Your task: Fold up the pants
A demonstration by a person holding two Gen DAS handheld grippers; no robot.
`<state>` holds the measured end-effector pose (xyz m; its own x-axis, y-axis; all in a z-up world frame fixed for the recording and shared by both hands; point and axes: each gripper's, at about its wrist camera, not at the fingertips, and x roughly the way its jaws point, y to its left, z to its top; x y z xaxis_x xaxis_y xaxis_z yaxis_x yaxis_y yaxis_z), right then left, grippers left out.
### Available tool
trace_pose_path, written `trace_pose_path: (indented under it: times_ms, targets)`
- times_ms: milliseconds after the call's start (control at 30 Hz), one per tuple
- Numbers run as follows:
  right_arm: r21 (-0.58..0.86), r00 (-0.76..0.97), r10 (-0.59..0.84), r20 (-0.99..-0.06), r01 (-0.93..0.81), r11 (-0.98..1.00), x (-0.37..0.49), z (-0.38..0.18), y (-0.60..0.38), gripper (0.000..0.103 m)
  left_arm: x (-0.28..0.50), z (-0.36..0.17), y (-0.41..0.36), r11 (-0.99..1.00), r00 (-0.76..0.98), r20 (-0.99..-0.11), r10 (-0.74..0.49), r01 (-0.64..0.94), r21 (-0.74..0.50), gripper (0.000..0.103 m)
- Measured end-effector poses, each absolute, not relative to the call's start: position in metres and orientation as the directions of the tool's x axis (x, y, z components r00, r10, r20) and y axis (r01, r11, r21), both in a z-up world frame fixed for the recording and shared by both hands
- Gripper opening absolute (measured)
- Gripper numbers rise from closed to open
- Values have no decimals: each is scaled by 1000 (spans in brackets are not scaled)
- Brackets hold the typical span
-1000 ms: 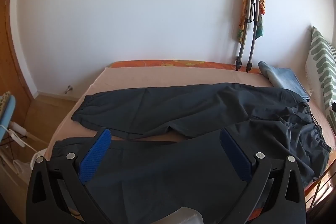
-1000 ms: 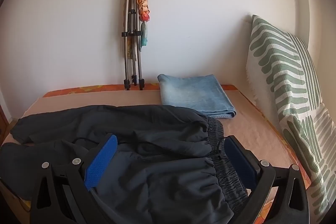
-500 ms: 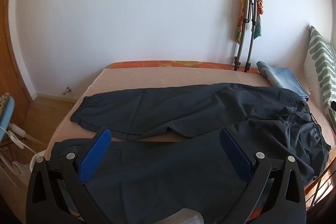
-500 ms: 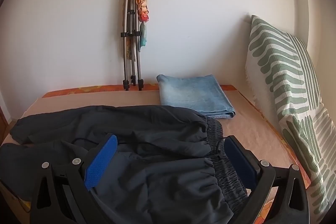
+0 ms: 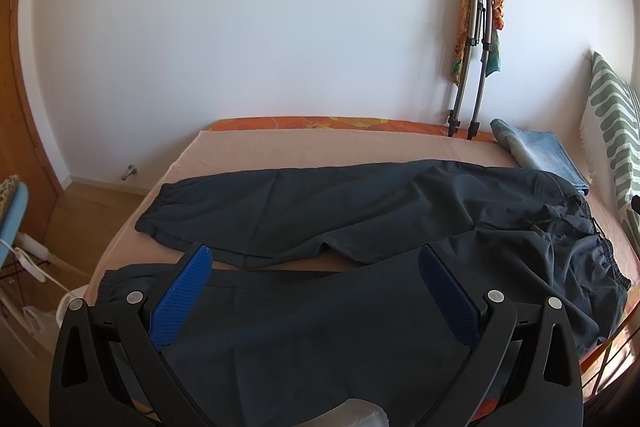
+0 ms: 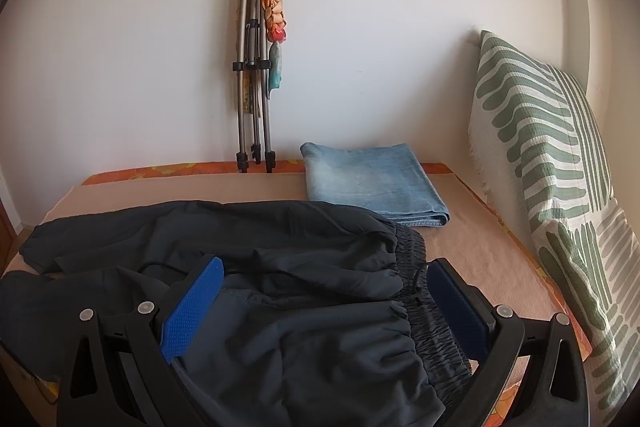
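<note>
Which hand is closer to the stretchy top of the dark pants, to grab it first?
Right. The right gripper hangs open right over the gathered waistband of the dark pants. The left gripper is open over a plain leg, nearer the cuffs.

1. The bed (image 5: pixel 280 151) has a peach cover, and an orange patterned edge shows along the wall side.
2. Dark pants (image 5: pixel 320 211) lie spread on it, both legs stretched toward the foot end and the gathered waistband (image 6: pixel 412 255) rumpled near the pillow (image 6: pixel 552 163).
3. Folded blue jeans (image 6: pixel 372 183) lie at the far corner, just beside the waistband.
4. A folded tripod (image 6: pixel 252 75) stands on the far edge against the wall.
</note>
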<state>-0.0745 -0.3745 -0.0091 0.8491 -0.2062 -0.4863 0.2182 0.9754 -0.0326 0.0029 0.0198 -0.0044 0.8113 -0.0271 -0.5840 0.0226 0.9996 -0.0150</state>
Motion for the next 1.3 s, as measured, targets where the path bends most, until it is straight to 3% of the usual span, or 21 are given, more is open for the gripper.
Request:
trace_pose_path:
  times_ms: [1300]
  targets:
    - [-35, 853, -189, -486, 197, 980, -76, -10, -372, 103, 2, -3, 24, 999, 822, -568, -44, 38, -22, 103]
